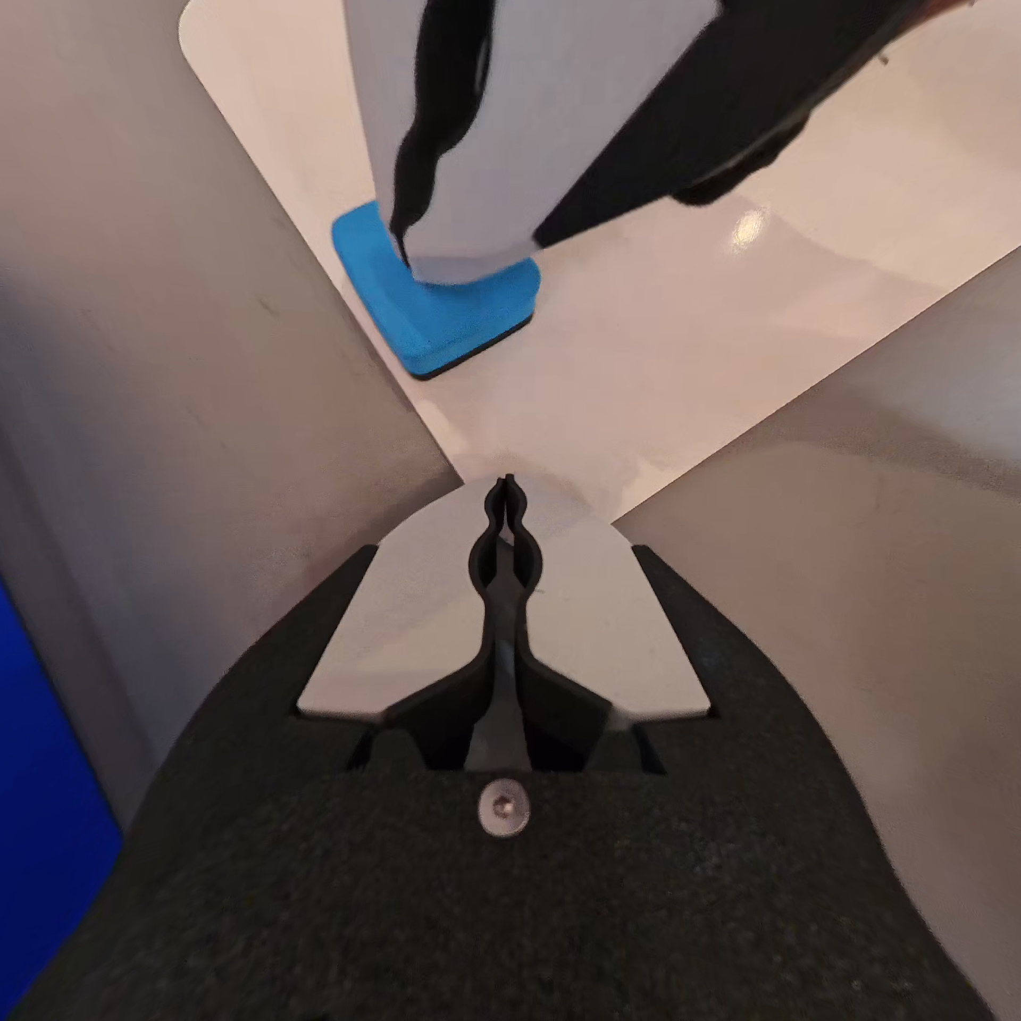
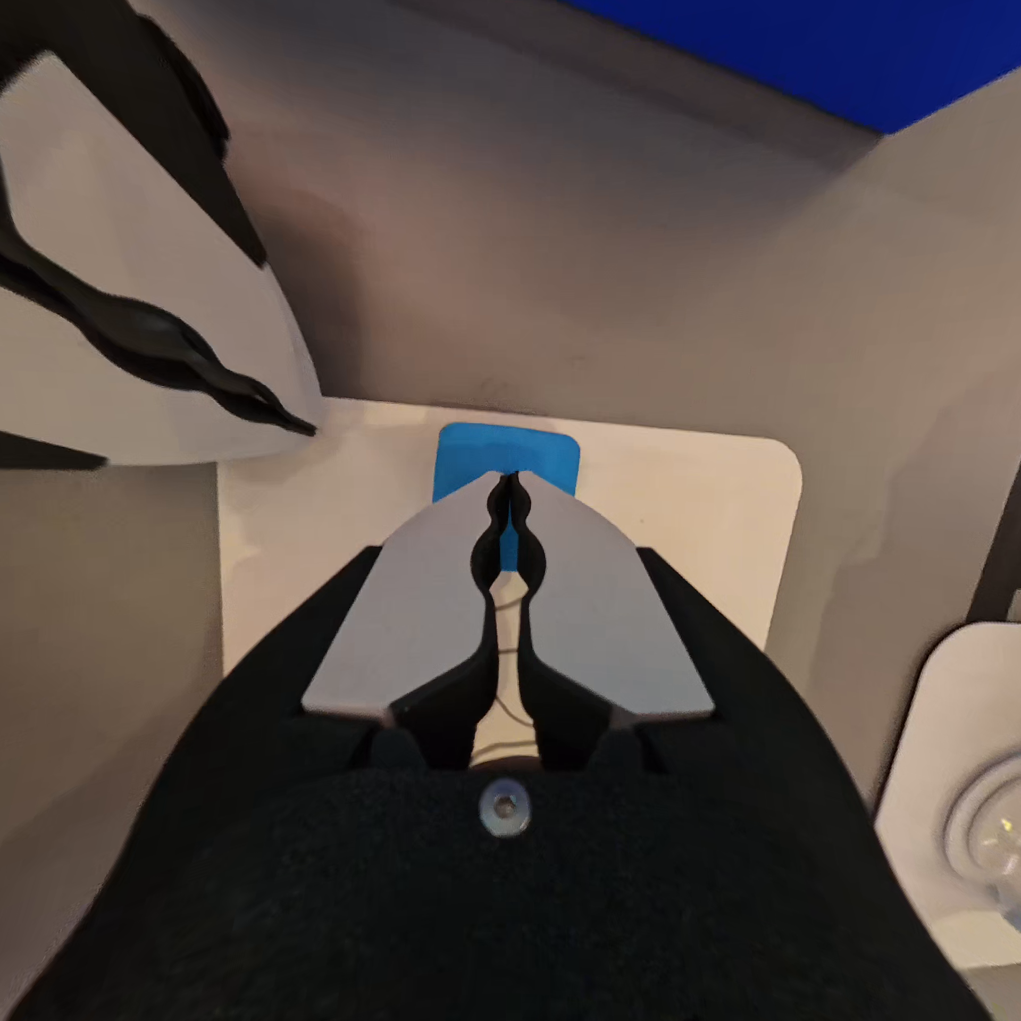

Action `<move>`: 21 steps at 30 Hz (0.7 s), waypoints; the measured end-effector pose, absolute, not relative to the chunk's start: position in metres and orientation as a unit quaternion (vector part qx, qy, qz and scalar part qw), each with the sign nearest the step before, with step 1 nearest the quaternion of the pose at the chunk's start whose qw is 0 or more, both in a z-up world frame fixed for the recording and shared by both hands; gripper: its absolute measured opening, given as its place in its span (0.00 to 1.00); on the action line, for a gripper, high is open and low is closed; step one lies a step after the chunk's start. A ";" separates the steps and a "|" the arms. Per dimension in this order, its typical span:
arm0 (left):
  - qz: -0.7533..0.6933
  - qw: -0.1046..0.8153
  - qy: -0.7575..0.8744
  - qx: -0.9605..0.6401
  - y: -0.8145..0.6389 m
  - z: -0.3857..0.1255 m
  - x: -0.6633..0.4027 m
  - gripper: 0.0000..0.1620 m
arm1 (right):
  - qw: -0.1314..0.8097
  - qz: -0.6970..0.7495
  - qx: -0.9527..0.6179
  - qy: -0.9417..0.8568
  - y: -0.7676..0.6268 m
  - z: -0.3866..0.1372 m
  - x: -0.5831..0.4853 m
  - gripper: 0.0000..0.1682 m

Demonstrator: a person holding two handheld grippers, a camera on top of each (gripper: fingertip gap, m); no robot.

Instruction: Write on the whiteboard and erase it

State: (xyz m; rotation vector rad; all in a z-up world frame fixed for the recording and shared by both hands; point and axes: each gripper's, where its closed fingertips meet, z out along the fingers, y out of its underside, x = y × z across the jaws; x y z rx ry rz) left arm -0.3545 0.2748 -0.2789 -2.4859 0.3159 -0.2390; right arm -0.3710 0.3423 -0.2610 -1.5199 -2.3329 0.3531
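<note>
Blue eraser on whiteboard, directly under closed right jaws.

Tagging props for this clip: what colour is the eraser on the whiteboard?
The eraser is bright blue with a thin black underside; the left wrist view shows it best.
</note>
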 end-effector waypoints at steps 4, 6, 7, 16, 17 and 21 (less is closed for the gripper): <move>-0.080 0.301 0.124 -0.942 0.274 -0.279 -0.354 0.00 | 0.166 0.123 -0.592 -0.779 0.387 -0.261 -0.365 0.00; -0.075 0.302 0.124 -0.942 0.274 -0.279 -0.353 0.00 | 0.161 0.130 -0.606 -0.768 0.393 -0.261 -0.365 0.00; -0.074 0.304 0.124 -0.942 0.275 -0.279 -0.353 0.00 | 0.165 0.130 -0.599 -0.773 0.388 -0.261 -0.367 0.00; -0.085 0.301 0.121 -0.942 0.276 -0.279 -0.351 0.00 | 0.150 0.127 -0.626 -0.755 0.411 -0.261 -0.362 0.00; -0.083 0.301 0.122 -0.942 0.276 -0.279 -0.351 0.00 | 0.144 0.129 -0.632 -0.751 0.411 -0.261 -0.361 0.00; -0.078 0.302 0.125 -0.942 0.277 -0.279 -0.351 0.00 | 0.137 0.156 -0.556 -0.805 0.345 -0.260 -0.367 0.00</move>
